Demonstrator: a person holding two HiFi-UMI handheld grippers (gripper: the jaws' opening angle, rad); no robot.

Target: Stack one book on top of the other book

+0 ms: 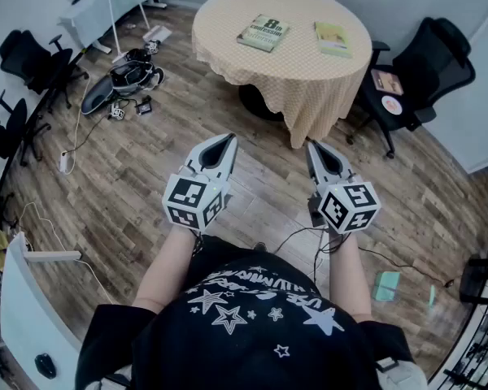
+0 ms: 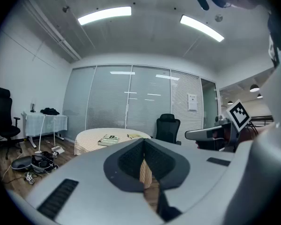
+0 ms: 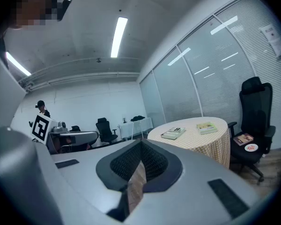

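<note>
Currently lying flat and apart on the round table [image 1: 305, 75]: a green book [image 1: 263, 32] and a yellow book [image 1: 333, 38], unstacked. Well short of it, above the wooden floor [image 1: 130, 193]: left gripper [image 1: 229, 138] and right gripper [image 1: 312, 146], jaws pressed together, holding nothing.

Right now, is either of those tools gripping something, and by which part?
Nothing is held. The left gripper and right gripper have jaws shut together, empty; the green book and yellow book lie on the table.

The tablecloth [image 1: 297, 65] is yellow-checked, beneath a green book [image 1: 263, 32] and a yellow book [image 1: 332, 38].
</note>
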